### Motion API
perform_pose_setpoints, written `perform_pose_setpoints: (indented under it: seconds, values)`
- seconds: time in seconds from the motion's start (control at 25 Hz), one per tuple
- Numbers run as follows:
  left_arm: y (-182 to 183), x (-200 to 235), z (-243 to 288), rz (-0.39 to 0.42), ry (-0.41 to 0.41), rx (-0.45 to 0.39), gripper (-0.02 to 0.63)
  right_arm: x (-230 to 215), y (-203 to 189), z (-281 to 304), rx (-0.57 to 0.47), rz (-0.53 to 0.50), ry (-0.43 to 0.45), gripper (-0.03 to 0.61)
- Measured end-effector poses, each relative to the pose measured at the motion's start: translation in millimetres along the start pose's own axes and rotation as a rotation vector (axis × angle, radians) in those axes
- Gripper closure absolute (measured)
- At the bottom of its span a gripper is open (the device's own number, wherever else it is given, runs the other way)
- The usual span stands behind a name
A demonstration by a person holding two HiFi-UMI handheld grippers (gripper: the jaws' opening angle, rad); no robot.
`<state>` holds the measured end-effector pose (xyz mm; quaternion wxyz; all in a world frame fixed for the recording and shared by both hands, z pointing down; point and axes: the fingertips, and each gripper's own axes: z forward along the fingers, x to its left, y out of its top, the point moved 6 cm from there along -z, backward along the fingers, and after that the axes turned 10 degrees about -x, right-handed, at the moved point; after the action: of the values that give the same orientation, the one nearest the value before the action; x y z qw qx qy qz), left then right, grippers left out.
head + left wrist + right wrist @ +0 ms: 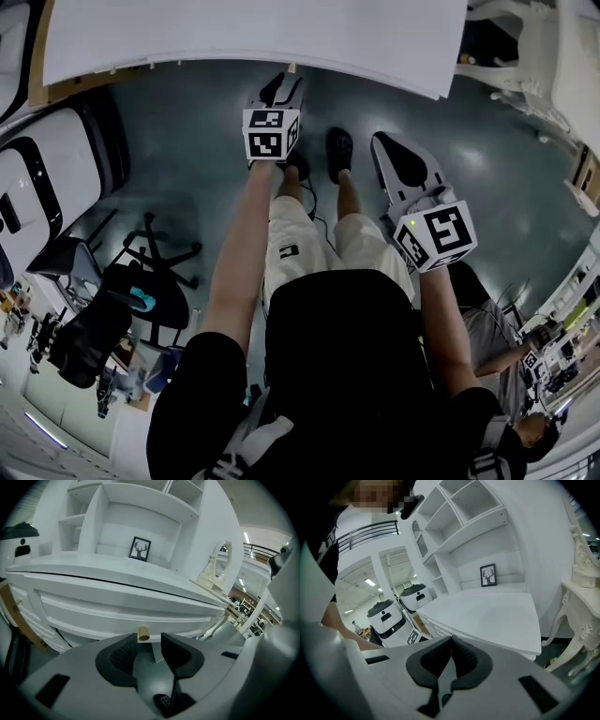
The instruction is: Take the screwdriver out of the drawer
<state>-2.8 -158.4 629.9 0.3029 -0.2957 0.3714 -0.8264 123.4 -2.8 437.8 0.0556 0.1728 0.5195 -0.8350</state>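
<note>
The white desk (253, 37) fills the top of the head view. Its drawer (117, 611) is closed, with a small brass knob (143, 633) on its front. No screwdriver shows in any view. My left gripper (149, 638) is open; the knob sits just ahead of the gap between its dark pads, apart from them. In the head view the left gripper (284, 86) is held up near the desk's front edge. My right gripper (451, 640) is shut with nothing between its pads, and it hangs lower and to the right (389, 150), pointing at the desk's corner.
White shelves with a framed deer picture (139, 549) stand on the desk. White rounded robots (47, 178) and an office chair (155, 253) stand at the left. An ornate white table (581, 602) stands at the right. Another person (497, 347) sits at the lower right.
</note>
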Motion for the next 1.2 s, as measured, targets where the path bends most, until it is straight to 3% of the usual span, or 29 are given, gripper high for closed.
perform_pose_setpoints:
  seconds: [0.4,0.64,1.2]
  values:
    - [-5,7,23,0.011,0.005,0.014,0.469,-8,-7,2,0.011,0.007,-0.015,0.561]
    - [-5,6,31,0.006,0.029,0.003,0.522,-14,-12,-4,0.024,0.018,-0.031,0.561]
    - [-6,4,30,0.0,0.067,-0.001,0.528,-9,-24,-9,0.036,0.015,-0.005,0.561]
